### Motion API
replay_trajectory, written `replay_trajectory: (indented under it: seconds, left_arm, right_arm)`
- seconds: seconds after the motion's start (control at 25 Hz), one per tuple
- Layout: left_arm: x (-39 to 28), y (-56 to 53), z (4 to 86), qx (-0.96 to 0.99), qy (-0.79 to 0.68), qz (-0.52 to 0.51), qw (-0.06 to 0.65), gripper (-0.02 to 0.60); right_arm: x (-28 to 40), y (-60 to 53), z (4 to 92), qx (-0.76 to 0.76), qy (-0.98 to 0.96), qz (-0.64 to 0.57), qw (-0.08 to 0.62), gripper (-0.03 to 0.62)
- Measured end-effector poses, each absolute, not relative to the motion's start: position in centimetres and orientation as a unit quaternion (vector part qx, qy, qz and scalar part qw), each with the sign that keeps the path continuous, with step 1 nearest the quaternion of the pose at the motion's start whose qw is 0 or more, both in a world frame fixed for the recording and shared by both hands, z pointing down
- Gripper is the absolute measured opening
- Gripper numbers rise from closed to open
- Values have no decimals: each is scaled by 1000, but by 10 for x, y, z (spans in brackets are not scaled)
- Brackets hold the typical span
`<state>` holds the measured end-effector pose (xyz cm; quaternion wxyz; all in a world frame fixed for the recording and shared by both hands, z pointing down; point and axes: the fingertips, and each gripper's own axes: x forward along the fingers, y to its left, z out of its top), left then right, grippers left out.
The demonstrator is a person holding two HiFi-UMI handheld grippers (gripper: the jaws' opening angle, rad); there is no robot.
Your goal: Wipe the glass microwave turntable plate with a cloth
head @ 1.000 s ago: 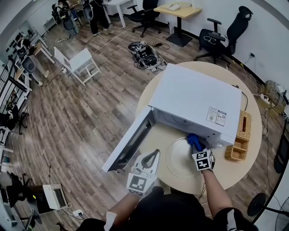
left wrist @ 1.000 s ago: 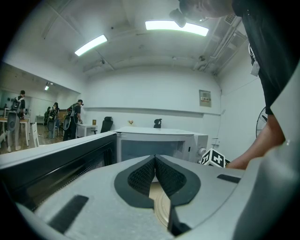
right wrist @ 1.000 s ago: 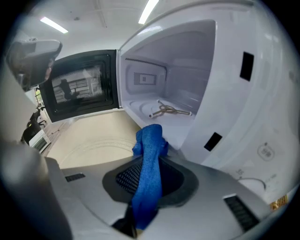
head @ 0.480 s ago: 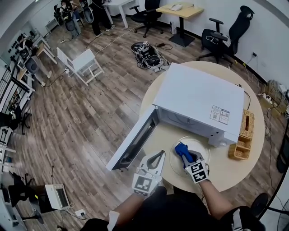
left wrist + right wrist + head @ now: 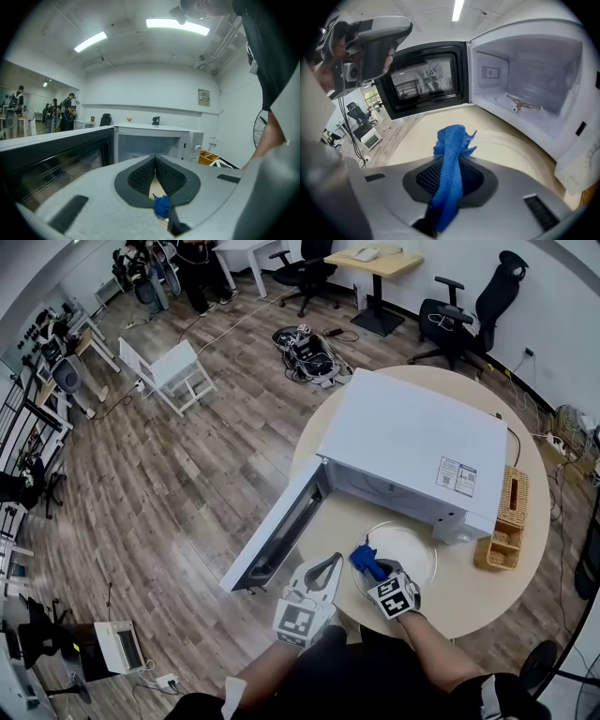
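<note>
The glass turntable plate (image 5: 405,549) lies flat on the round table in front of the open microwave (image 5: 412,451). My right gripper (image 5: 368,566) is shut on a blue cloth (image 5: 362,559), which rests at the plate's near-left rim. In the right gripper view the cloth (image 5: 452,140) sticks out of that gripper (image 5: 450,164) over the plate's rim (image 5: 513,143). My left gripper (image 5: 330,563) hovers shut and empty just left of the plate. In the left gripper view its jaws (image 5: 155,161) meet at the tips, with the cloth (image 5: 162,206) showing below them.
The microwave door (image 5: 279,532) hangs open to the left, out past the table (image 5: 469,601) edge. Its cavity (image 5: 529,79) holds a roller ring and no plate. A wicker basket (image 5: 502,526) stands right of the microwave. Office chairs and cables lie on the floor beyond.
My right gripper has dragged the blue cloth across the plate from the microwave side to the near-left rim. The left gripper has barely moved.
</note>
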<state>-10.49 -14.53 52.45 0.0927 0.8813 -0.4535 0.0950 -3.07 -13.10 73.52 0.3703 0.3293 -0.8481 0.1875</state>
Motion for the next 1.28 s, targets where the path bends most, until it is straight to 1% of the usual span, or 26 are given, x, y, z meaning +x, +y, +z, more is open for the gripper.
replay_trajectory:
  seconds: [0.24,0.4,0.8,1.28]
  left_arm:
    - [-108,-147,522,881,-454,82,107,6]
    - [-105,-149,519,883,-451,80,102,6]
    - [-102,-149,525,884,-446,88,107,6]
    - [-93,-150,521,889,-437,87,102,6]
  right_arm:
    - [-25,-137,734,333,-849,172,372,69]
    - [-16,-140,735,339,-846,170,375,71]
    - [46,-162,733,407,-812,147,391,69]
    - [119,-168,731,479,-757,122,427,69]
